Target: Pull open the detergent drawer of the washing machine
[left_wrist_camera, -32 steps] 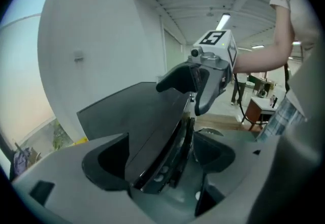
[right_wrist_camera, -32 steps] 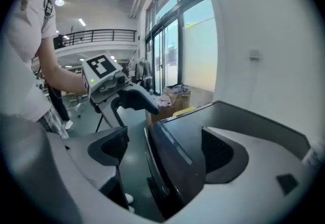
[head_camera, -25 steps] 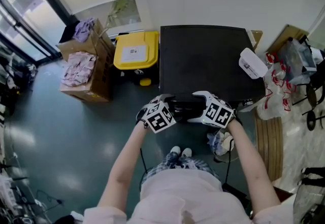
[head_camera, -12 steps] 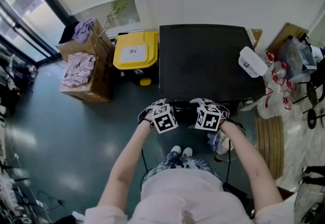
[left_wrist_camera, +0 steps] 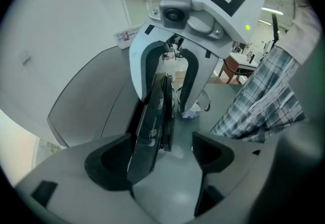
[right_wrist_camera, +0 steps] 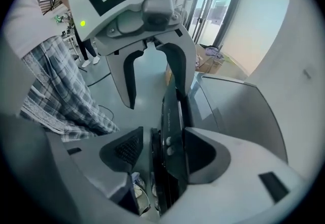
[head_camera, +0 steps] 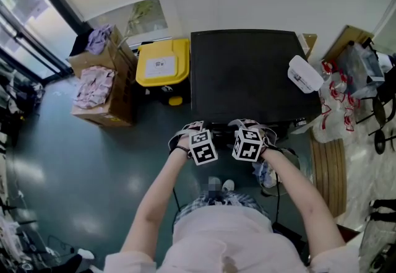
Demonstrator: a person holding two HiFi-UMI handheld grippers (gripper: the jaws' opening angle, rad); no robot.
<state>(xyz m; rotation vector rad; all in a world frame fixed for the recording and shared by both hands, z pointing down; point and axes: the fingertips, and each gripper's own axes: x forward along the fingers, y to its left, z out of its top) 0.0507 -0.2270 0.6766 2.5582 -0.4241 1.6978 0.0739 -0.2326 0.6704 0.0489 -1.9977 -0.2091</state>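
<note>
Lower now: left gripper (left_wrist_camera: 162, 162), jaws apart; right gripper (right_wrist_camera: 162, 154) jaws closing round front panel (right_wrist_camera: 171, 116)

One washing machine (head_camera: 241, 73) at one o'clock; one yellow-lidded bin (head_camera: 162, 62) at eleven; two cardboard boxes (head_camera: 114, 101) at ten; one white tub (head_camera: 304, 75) at two.

washing machine (head_camera: 247, 73) centre | bin (head_camera: 162, 64) just left of it | boxes (head_camera: 102, 89) further left | container (head_camera: 304, 75) on machine's right edge | bags (head_camera: 337, 101) right
</note>
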